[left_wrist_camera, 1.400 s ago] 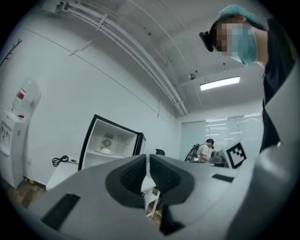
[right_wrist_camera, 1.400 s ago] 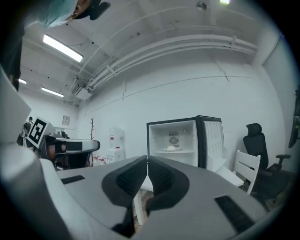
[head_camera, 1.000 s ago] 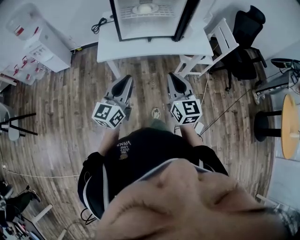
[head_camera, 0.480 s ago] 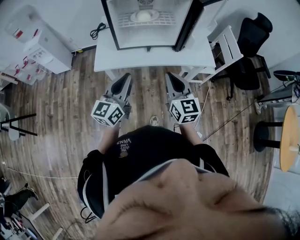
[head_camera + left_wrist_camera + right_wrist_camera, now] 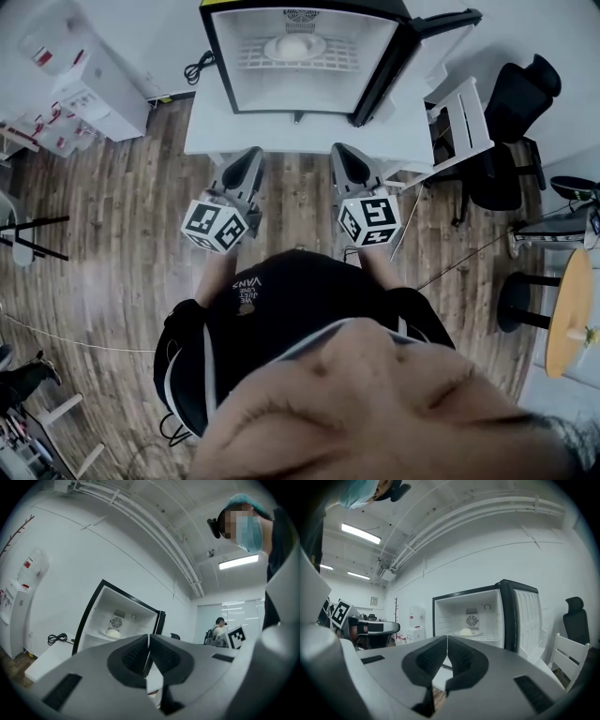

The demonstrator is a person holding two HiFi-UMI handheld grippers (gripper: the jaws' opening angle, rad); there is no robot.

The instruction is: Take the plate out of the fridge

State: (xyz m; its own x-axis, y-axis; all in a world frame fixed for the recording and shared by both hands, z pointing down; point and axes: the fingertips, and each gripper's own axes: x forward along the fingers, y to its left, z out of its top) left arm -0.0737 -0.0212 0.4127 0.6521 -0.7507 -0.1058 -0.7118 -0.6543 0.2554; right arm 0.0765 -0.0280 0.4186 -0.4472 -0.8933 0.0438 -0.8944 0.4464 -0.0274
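Fridge (image 5: 361, 56) door already open. Plate (image 5: 292, 47) sits on the shelf far inside, untouched. Left claw (image 5: 251, 156) and right claw (image 5: 342, 154) are both closed tight and empty, on the near side of the white counter (image 5: 214, 131), well apart from the plate. Reach, grasp and pull-out all remain.

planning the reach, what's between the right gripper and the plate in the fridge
In the head view, only the bare front strip of the white table lies between the right gripper and the plate; the fridge stands open.
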